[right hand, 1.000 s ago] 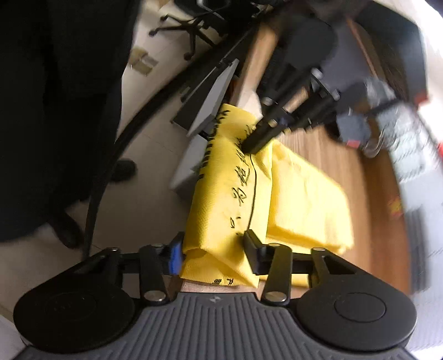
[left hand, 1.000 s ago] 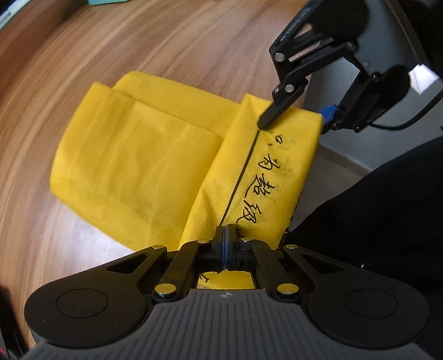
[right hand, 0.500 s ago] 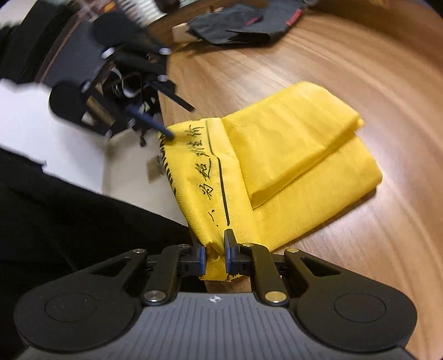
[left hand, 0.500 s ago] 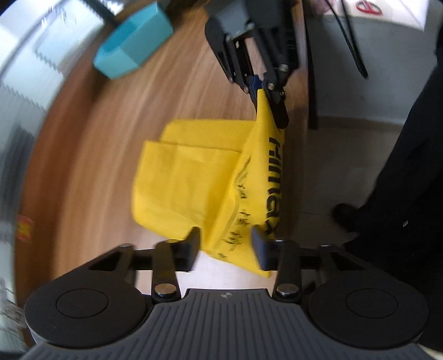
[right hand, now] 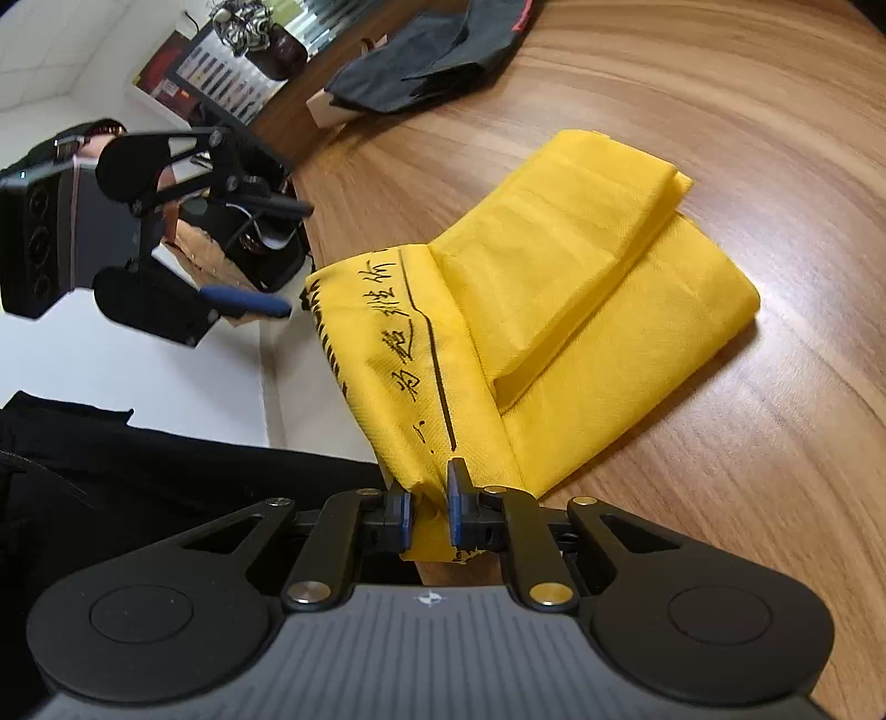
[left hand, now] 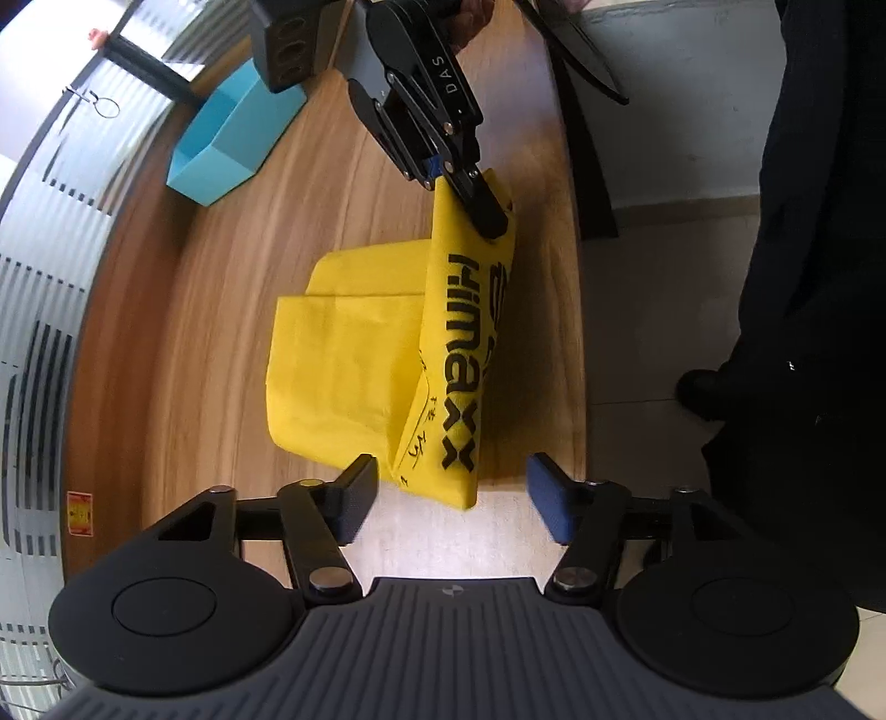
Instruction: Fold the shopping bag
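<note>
My right claw (right hand: 431, 512) pinches one bag (right hand: 581, 310) corner; left claw (left hand: 451, 490) gapes empty, straddling the opposite corner along the surface (right hand: 720, 138) edge.

a wooden table (left hand: 232, 310) with a rounded edge and streaky brown grain carries everything. a yellow shopping bag (left hand: 343, 360), folded into layers, lies on it near the edge, one printed end hanging past the rim. a light blue open box (left hand: 232, 144) sits further in on the wood, well apart from the bag. in the right wrist view, dark grey cloth (right hand: 421, 50) lies heaped at the far end.
</note>
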